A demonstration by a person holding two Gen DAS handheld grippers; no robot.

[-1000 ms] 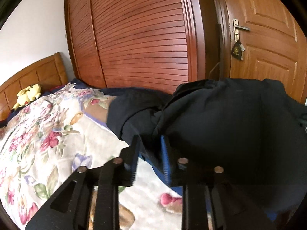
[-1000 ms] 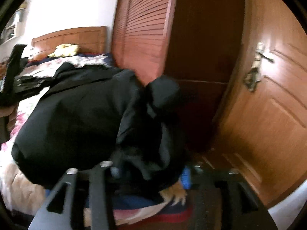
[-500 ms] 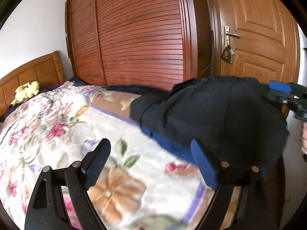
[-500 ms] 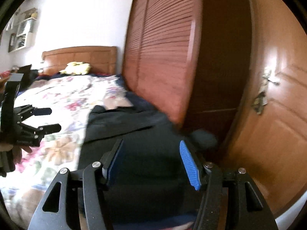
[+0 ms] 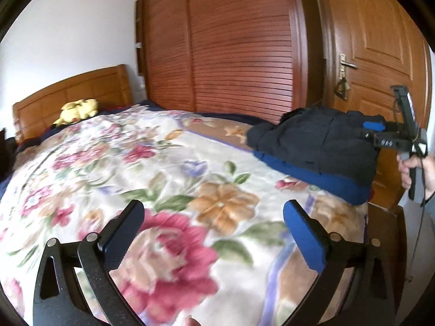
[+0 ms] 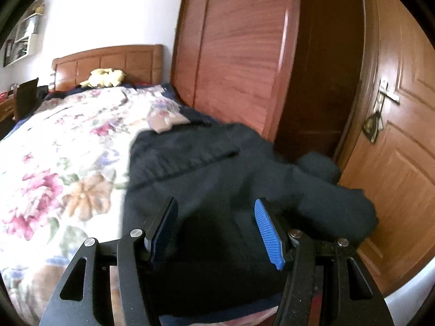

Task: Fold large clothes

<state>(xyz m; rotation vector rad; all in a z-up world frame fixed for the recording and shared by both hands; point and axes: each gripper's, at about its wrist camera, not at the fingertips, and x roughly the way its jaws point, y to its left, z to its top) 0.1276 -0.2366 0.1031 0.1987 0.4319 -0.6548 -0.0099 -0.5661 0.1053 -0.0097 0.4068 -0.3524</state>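
Garment: dark folded garment (image 5: 315, 138) sits bundled at the far right corner of the bed (image 5: 168, 168), blue lining showing along its lower edge, right by the wooden door (image 5: 380, 40).
Left gripper: left gripper (image 5: 214, 233) hovers over the floral blanket, well apart from the garment; jaws have just been opening, now spread wide, nothing between them.
Right gripper: right gripper (image 6: 216, 228) is just over the garment, jaws parted, pads not pressing the cloth; a hand (image 5: 416, 171) holds it at the bed's edge.
Surroundings: yellow plush toy (image 5: 77, 110) at the headboard, slatted wardrobe (image 5: 231, 54) behind.
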